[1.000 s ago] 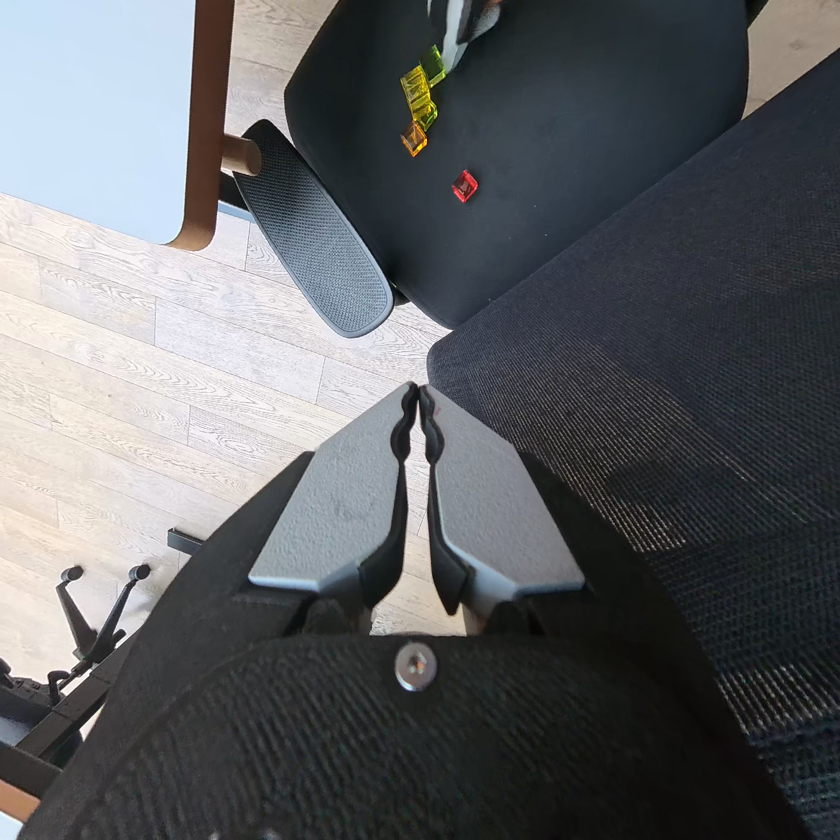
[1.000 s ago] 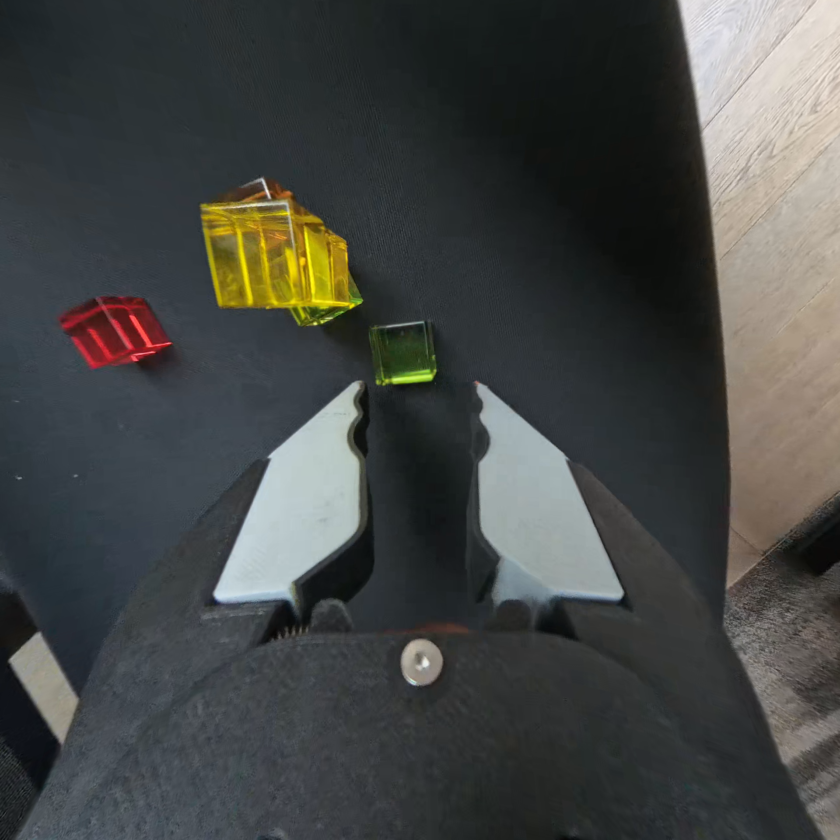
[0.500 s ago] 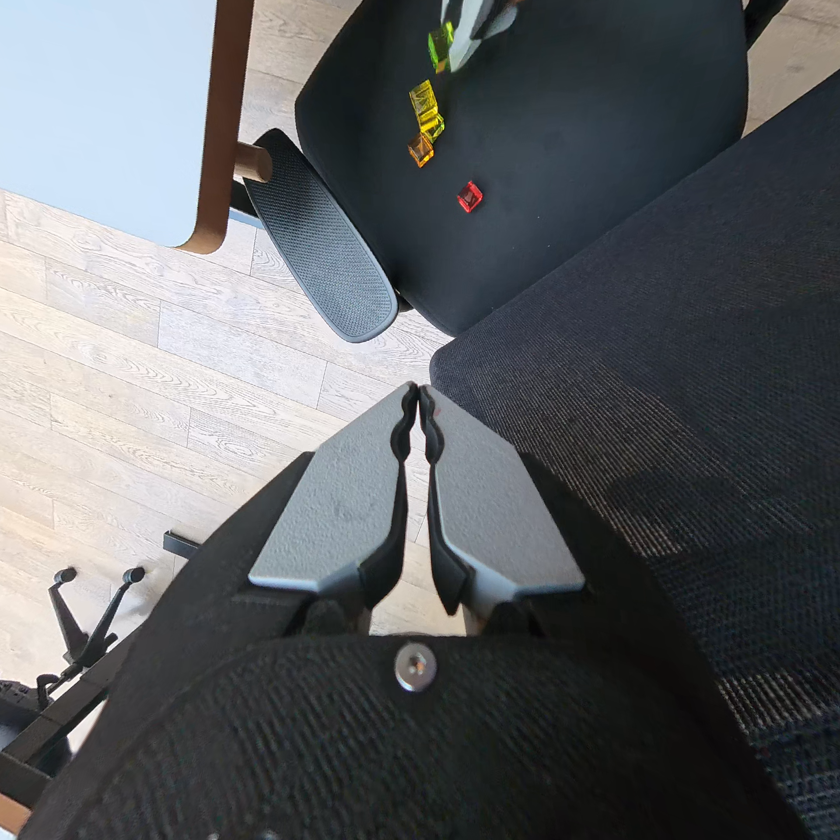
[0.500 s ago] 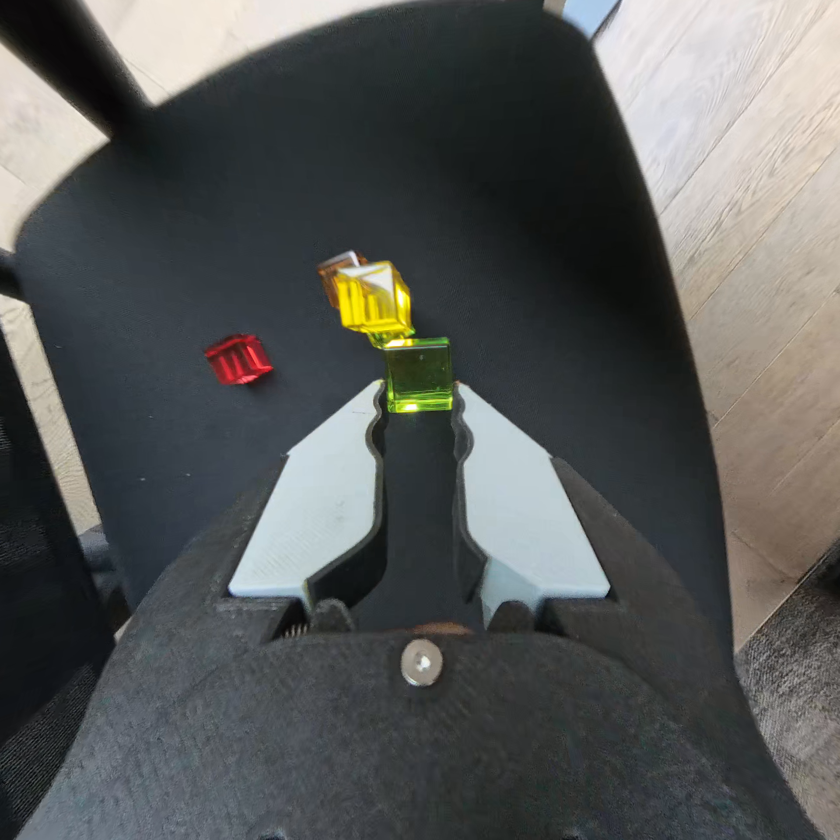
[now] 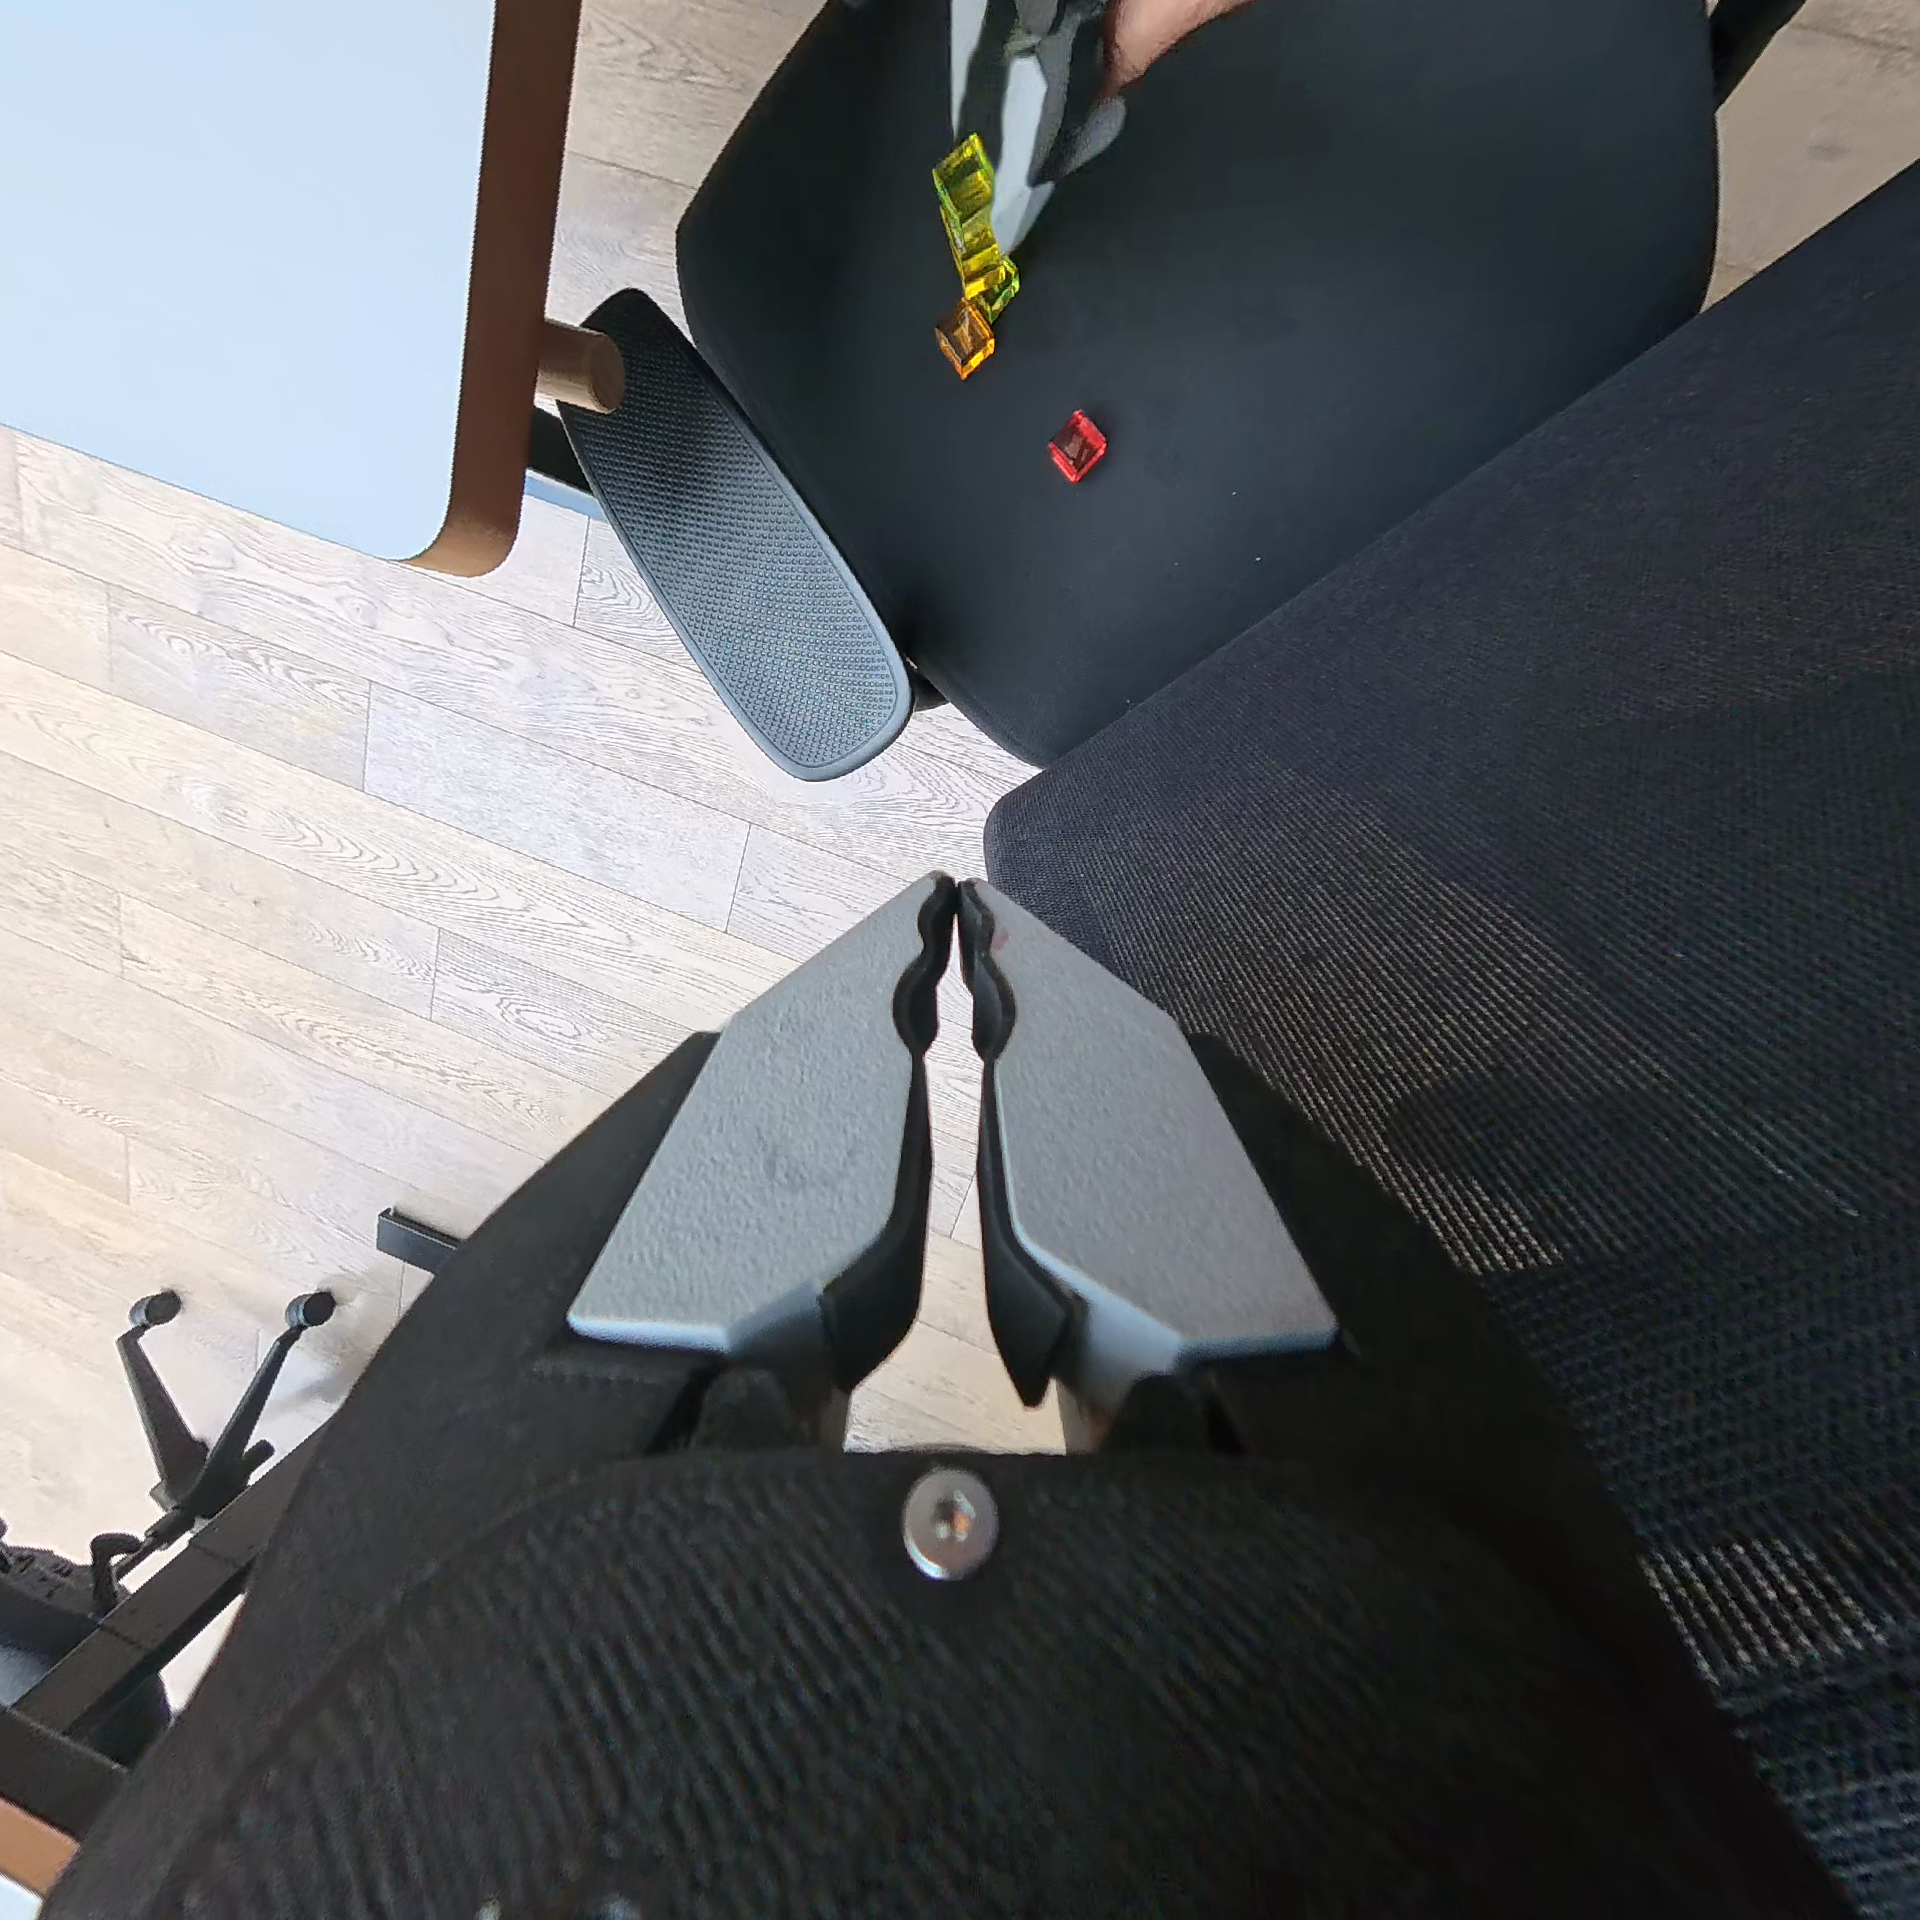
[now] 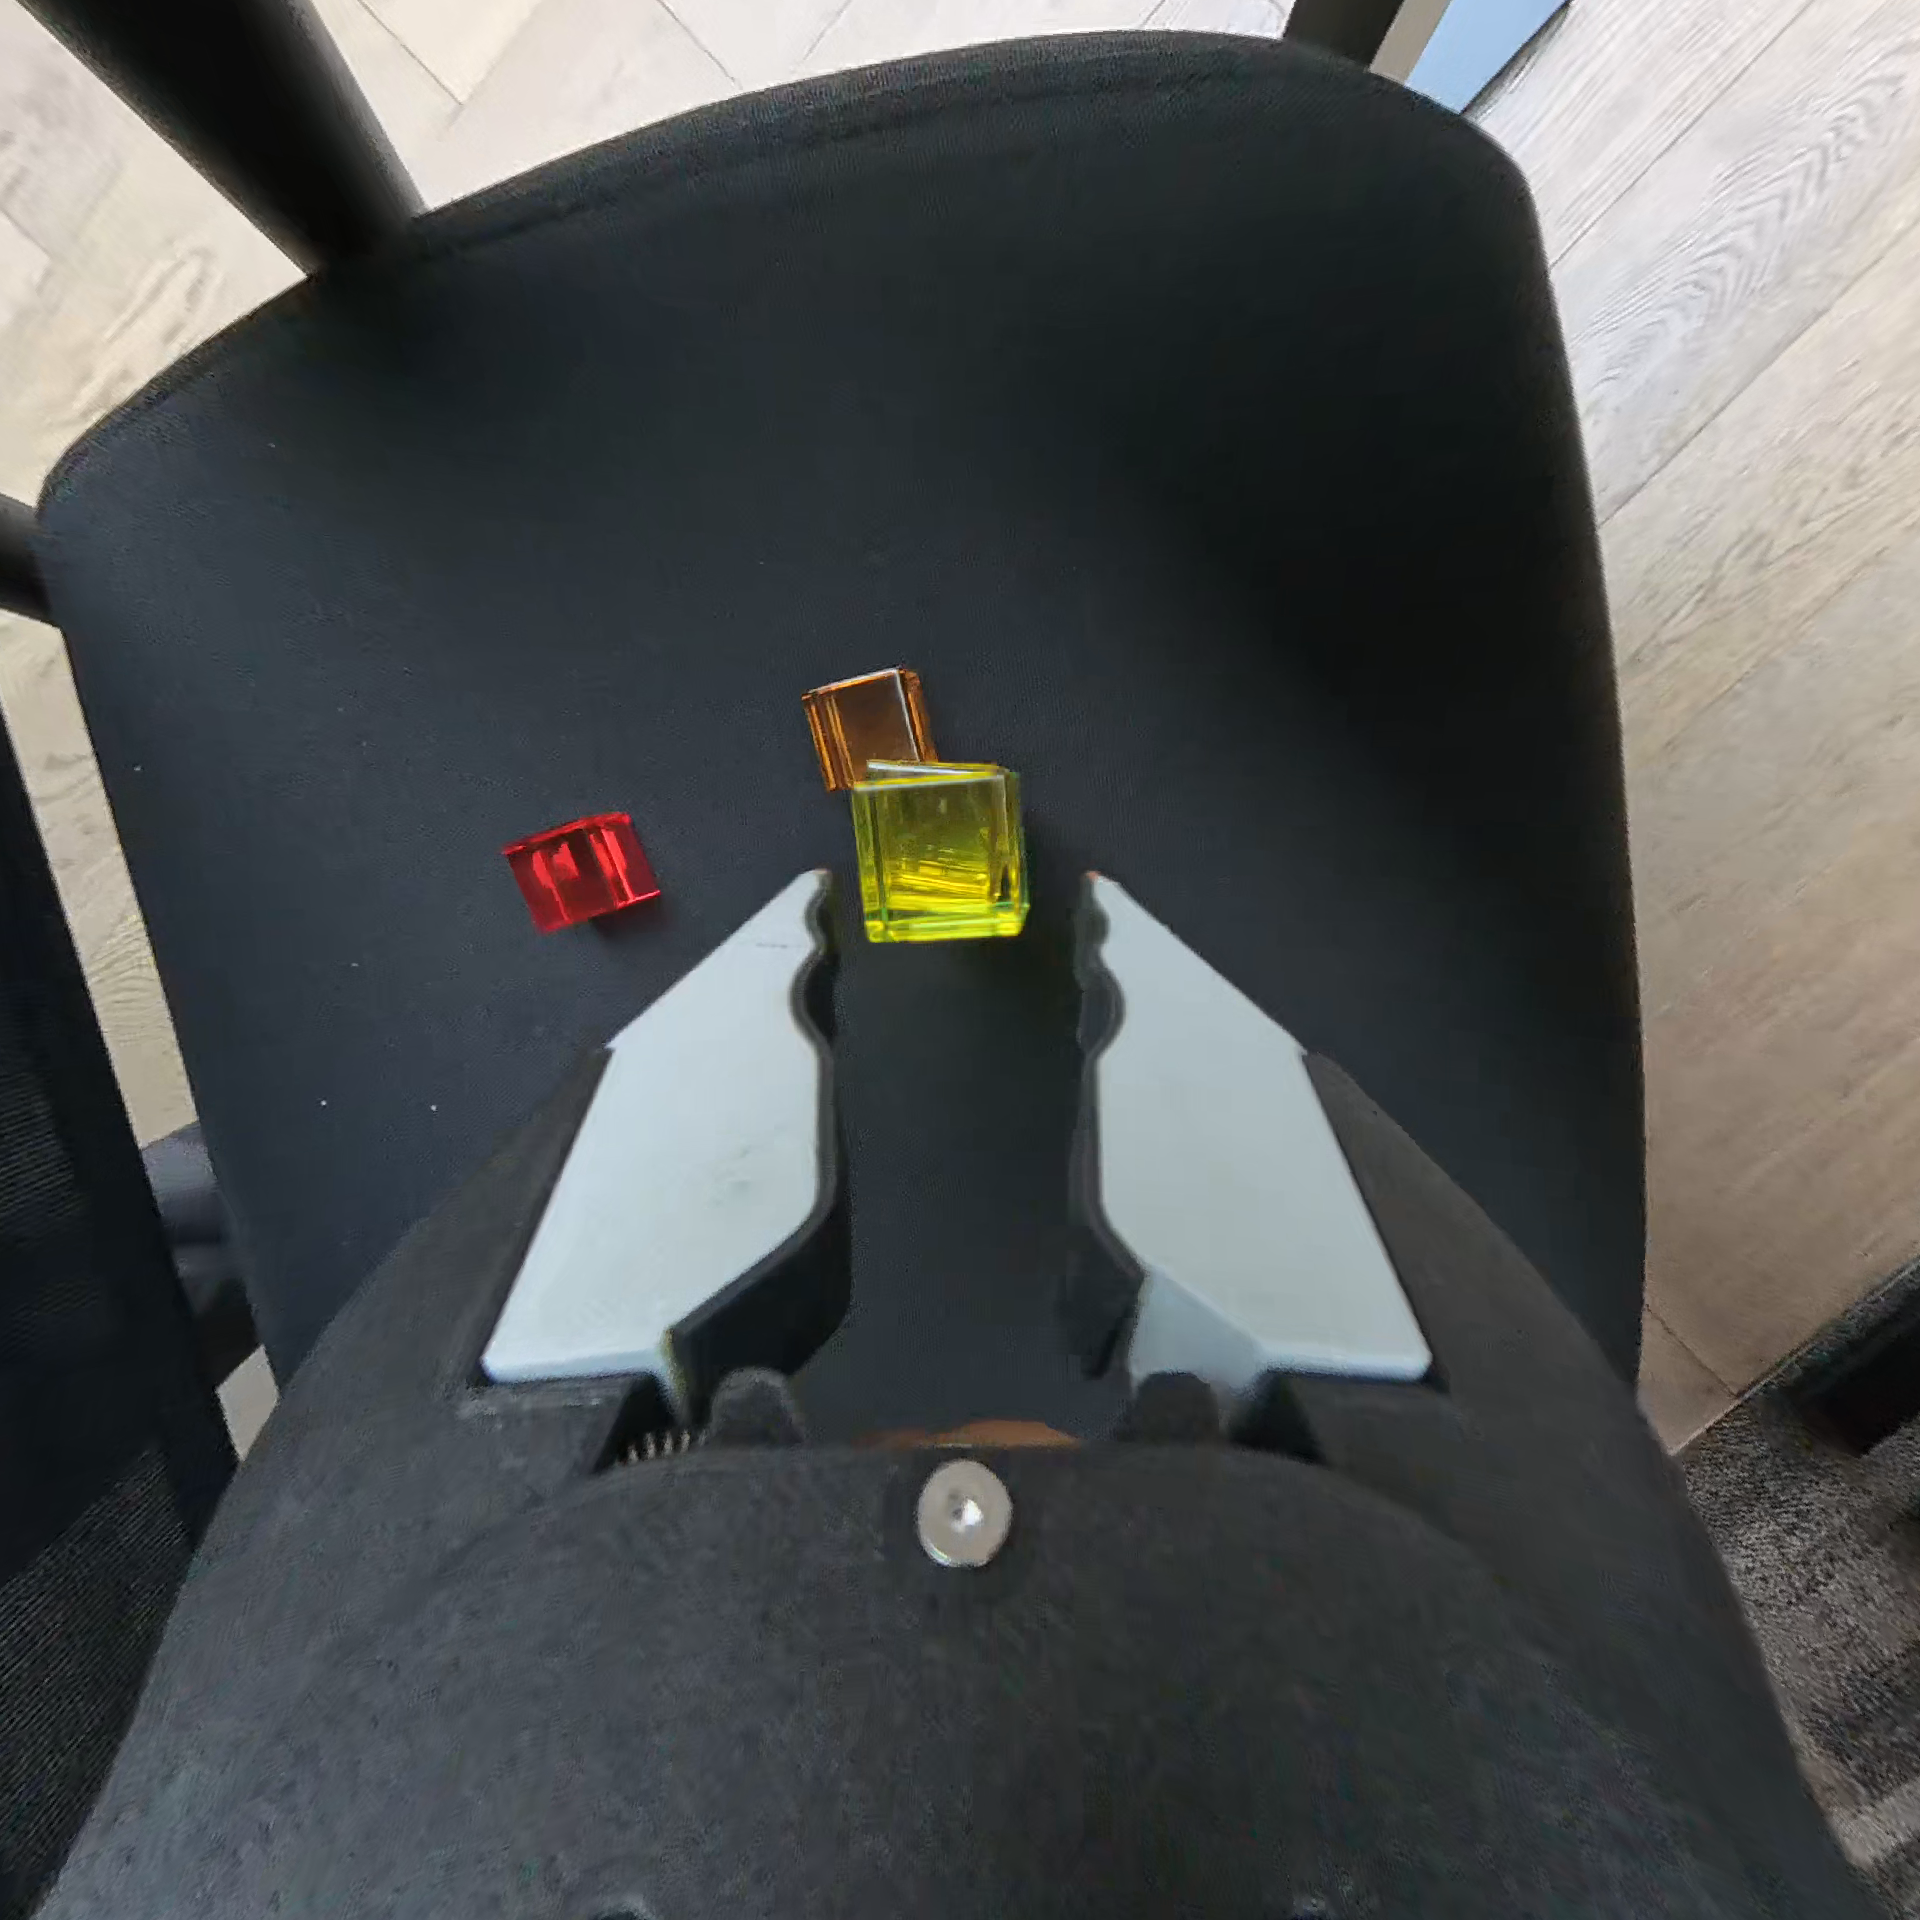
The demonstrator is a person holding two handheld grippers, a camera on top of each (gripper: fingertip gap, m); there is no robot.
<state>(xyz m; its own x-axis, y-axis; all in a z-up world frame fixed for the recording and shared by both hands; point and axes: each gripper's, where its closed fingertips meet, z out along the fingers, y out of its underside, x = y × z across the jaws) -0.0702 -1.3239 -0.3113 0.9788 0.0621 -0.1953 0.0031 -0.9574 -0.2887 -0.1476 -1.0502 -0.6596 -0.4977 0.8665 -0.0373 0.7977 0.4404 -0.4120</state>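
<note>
My right gripper [image 6: 956, 904] has just released the green cube onto the yellow stack [image 6: 940, 857], jaws spread; red cube [image 6: 582, 868] at nine o'clock. Left gripper [image 5: 956, 904] clenched, empty.

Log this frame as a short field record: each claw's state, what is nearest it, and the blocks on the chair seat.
surface: black chair seat
right claw: open, empty, hovering at the stack
stack: green block on top of yellow block, seen in the left wrist view; contact between stack and claw fingers cannot be told
orange block: just behind the stack
red block: lying apart, to the left of the stack in the right wrist view
left claw: shut, empty, above a second chair seat and wood floor
</note>
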